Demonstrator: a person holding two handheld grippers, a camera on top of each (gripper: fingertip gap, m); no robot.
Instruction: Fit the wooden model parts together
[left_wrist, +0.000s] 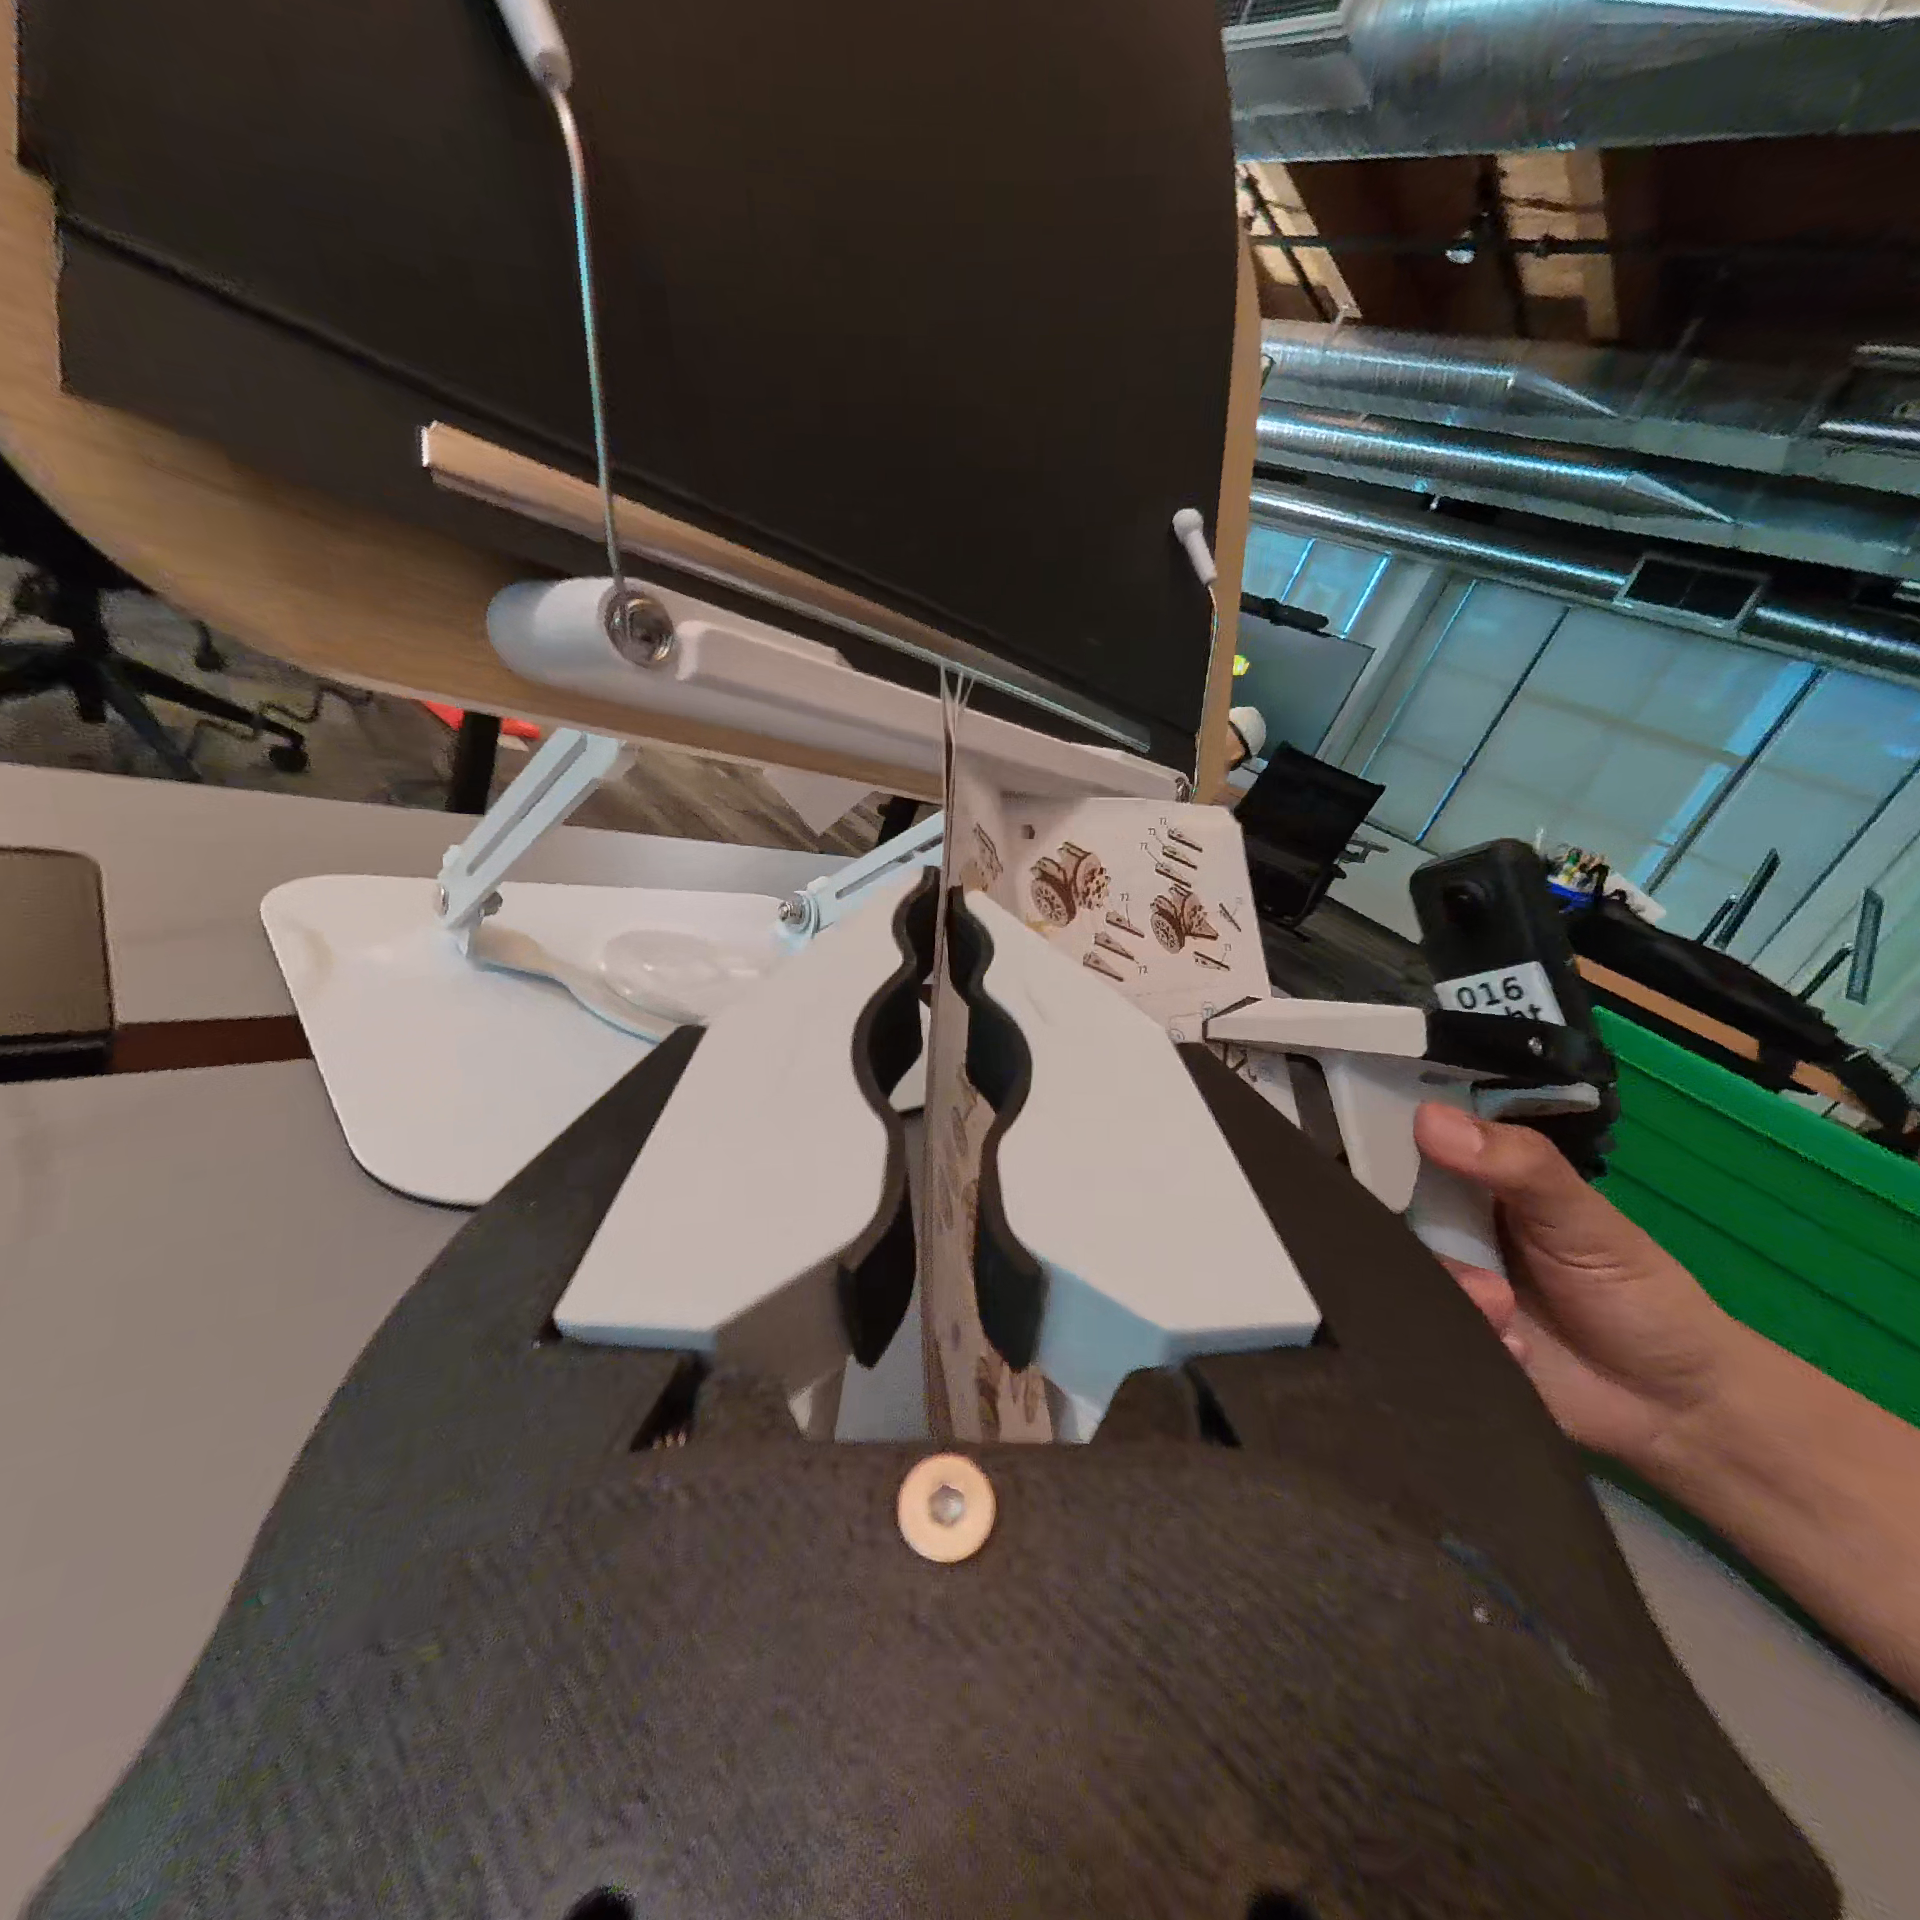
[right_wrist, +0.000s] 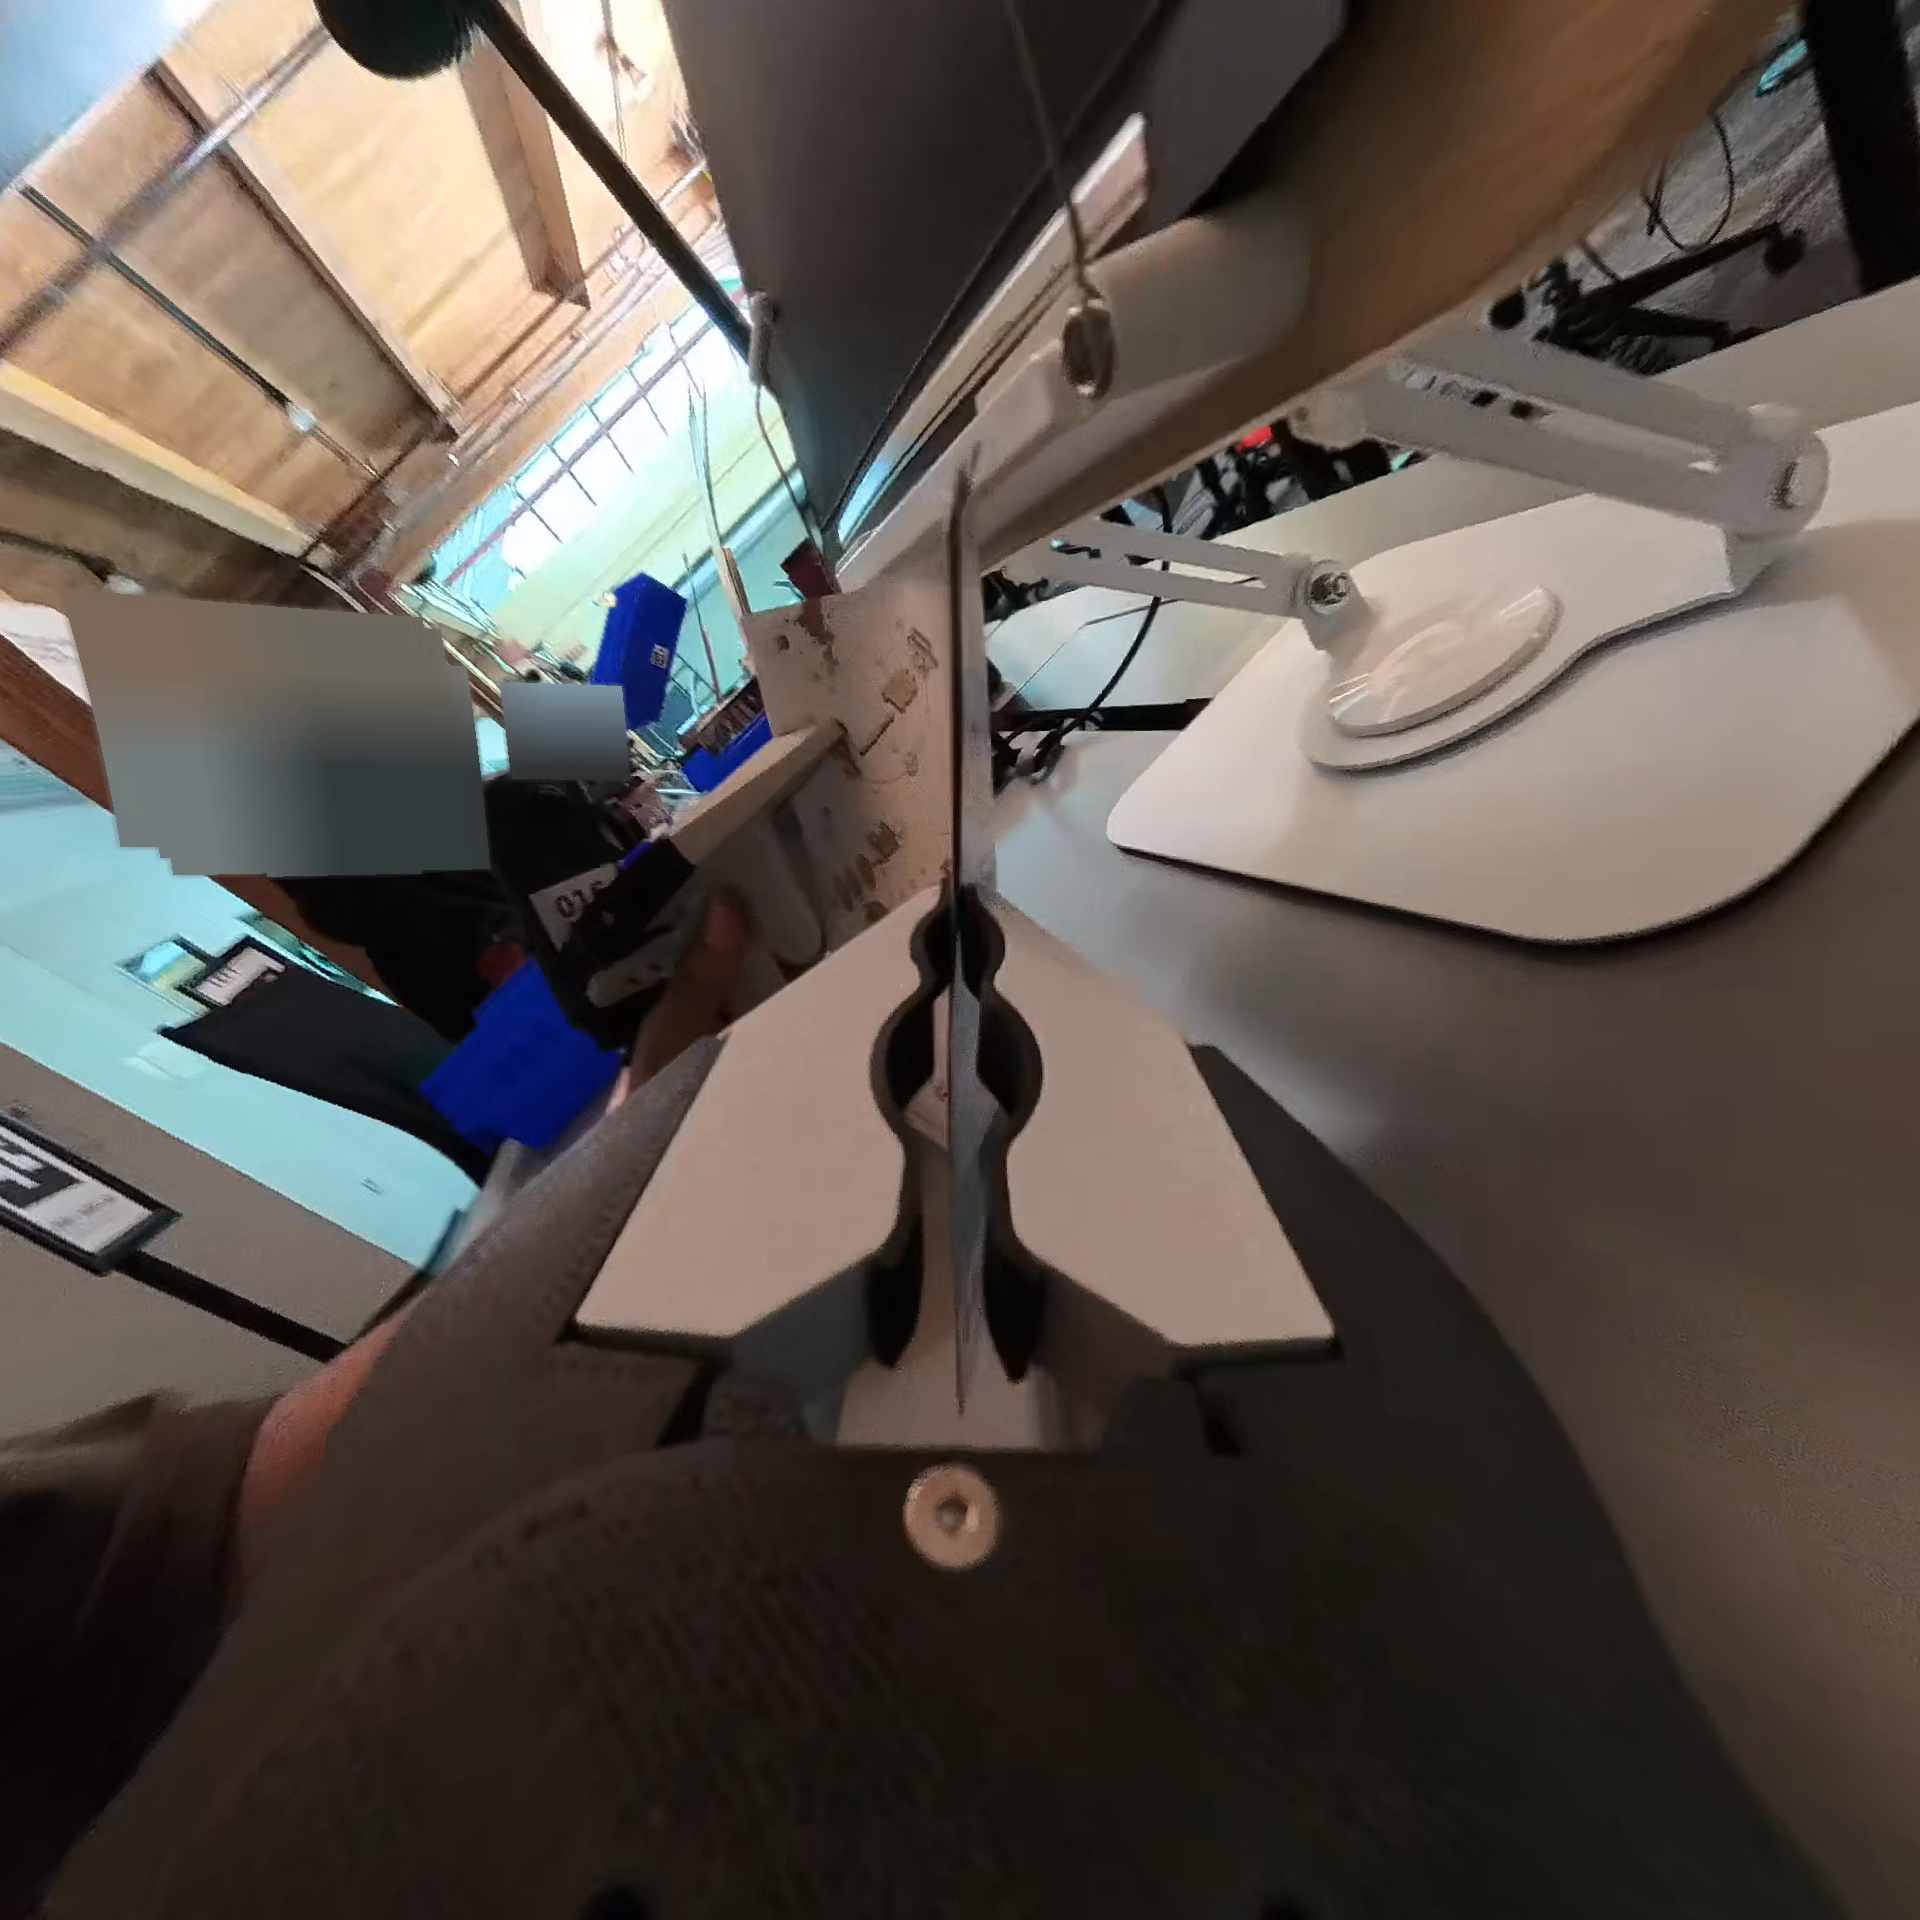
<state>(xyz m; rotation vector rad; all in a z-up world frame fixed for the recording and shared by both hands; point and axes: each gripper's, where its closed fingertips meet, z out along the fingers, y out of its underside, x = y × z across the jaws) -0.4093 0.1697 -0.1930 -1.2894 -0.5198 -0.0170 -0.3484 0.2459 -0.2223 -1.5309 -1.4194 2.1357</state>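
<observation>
Both grippers are pinching the same instruction sheet edge-on, up in the air in front of the white book stand on the worktop. Left gripper is closed on one edge, right gripper clamped on the other. It's thin, floppy and probably tears easily, so I'd grip near the edges and pull gently. No wooden parts in view.

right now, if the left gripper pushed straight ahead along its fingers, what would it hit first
Probably the white ledge of the book stand, just past the left gripper, which is shut on the instruction sheet. Depth is hard to judge; the sheet's top edge would likely touch first.
</observation>
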